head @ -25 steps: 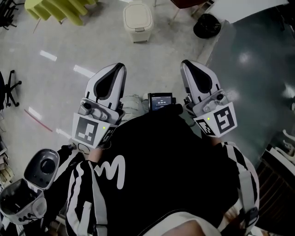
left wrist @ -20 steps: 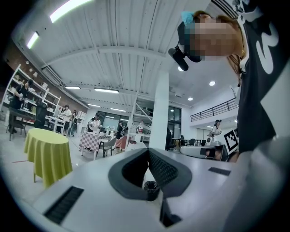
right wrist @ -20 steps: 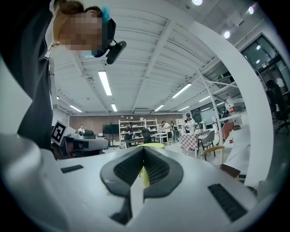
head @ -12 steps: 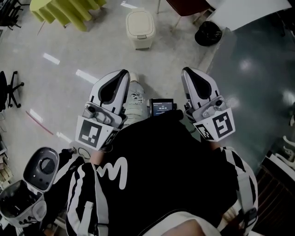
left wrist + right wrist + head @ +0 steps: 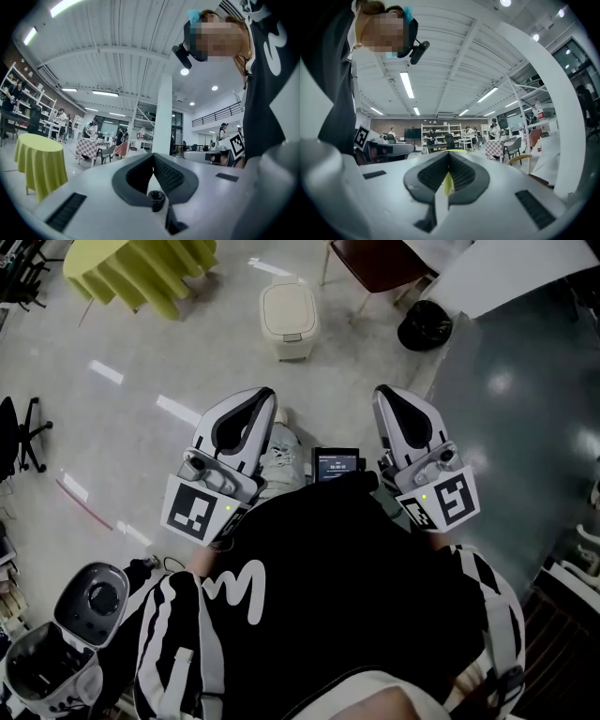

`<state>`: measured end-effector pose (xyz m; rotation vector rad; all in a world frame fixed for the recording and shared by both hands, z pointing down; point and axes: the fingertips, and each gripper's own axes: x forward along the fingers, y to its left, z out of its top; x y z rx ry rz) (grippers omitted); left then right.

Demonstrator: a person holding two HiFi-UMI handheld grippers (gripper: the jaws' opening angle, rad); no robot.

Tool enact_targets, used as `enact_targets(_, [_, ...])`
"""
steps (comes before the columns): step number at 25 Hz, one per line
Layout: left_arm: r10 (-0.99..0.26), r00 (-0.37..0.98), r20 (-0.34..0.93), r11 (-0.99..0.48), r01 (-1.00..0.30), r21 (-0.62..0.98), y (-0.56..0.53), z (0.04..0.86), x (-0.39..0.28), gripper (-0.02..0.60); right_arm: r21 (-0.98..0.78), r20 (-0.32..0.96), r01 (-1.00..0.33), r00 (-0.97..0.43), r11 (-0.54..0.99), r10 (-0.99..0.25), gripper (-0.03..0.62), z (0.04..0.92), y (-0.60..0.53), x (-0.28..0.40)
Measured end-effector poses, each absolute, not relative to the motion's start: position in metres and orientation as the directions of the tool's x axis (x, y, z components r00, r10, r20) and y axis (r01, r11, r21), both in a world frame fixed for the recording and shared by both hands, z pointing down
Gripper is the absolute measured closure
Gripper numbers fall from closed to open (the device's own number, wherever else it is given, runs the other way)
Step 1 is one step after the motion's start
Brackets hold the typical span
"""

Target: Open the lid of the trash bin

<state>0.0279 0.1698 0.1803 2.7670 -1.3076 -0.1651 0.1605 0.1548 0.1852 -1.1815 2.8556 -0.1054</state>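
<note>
Closer approach: trash bin (image 5: 289, 315) sits lower in the head view than a second ago, and both grippers have come forward with the person's step.

Item: cream trash bin, upright on the floor (image 5: 141, 362), lid down, far ahead and well apart from both grippers; long axis roughly near-to-far. Left gripper (image 5: 267, 394) is nearer, with the bin just right of its line; right gripper (image 5: 381, 391) has the bin to its far left. Both grippers: jaws together, nothing between them. Around: yellow-draped table (image 5: 141, 268) far left; dark-seated chair (image 5: 375, 263) and black round container (image 5: 425, 326) far right; shoe (image 5: 278, 448) and small screen device (image 5: 336, 465) between the grippers. Judged: floor path to the bin unobstructed, lid untouched.
</note>
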Motion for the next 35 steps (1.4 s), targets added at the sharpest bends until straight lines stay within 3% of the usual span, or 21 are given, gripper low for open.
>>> enact_targets(35, [-0.72,0.691,-0.064,-0.693,-0.709,0.132,-0.006,0.167,-0.016,0.574,-0.071,-0.02,-0.747,-0.661,0.661,-0.75,0.589,0.168,-0.012,0.111])
